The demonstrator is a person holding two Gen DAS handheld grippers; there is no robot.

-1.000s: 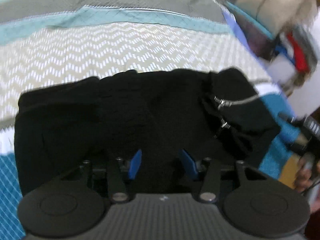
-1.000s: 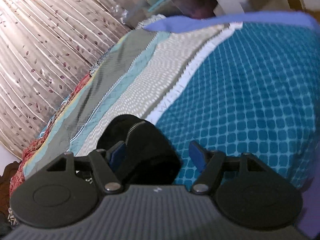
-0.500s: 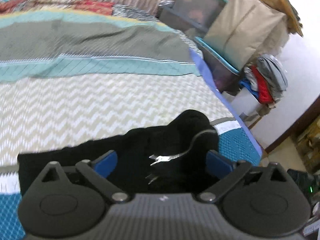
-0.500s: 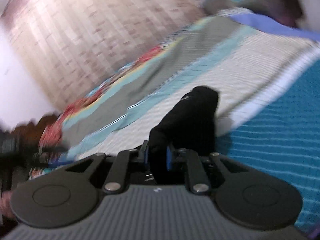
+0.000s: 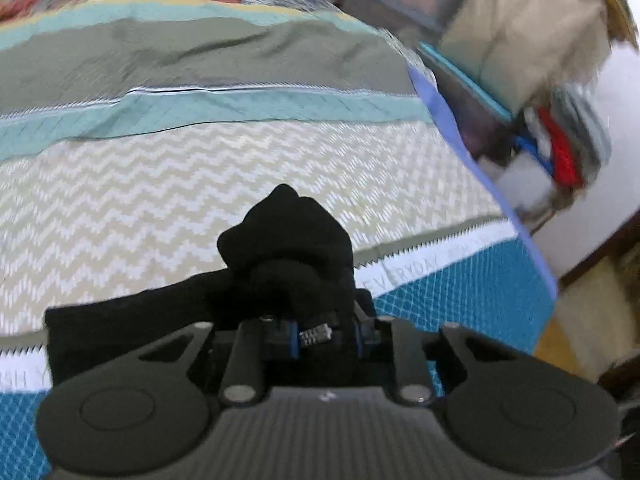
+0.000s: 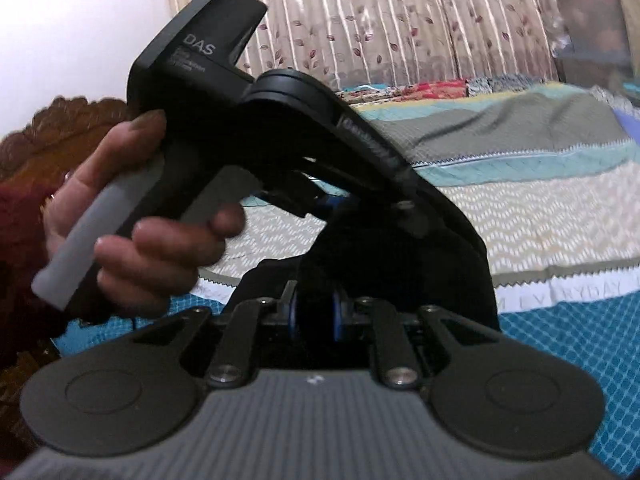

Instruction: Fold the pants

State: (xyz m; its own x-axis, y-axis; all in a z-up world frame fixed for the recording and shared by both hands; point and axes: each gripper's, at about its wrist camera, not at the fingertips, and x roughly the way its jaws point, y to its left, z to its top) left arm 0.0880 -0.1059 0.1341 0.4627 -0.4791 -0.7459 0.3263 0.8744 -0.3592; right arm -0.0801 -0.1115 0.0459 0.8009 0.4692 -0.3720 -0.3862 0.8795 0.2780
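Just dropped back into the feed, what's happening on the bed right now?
A person is folding black pants on a patterned bedspread. The left hand-held gripper is closing with a bunched fold of the fabric between its jaws; the rest of the cloth trails off to its left. The right hand-held gripper is shut on another part of the pants. In the right wrist view, the person's hand holds the left tool's handle close by.

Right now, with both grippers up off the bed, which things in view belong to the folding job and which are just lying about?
In the job:
- black pants, bunched between both grippers' pads
- left gripper, jaws closing on the pants
- right gripper, shut on the pants

Lying about:
- patterned bedspread, only the work surface
- storage boxes
- clothes pile beside the bed
- curtain
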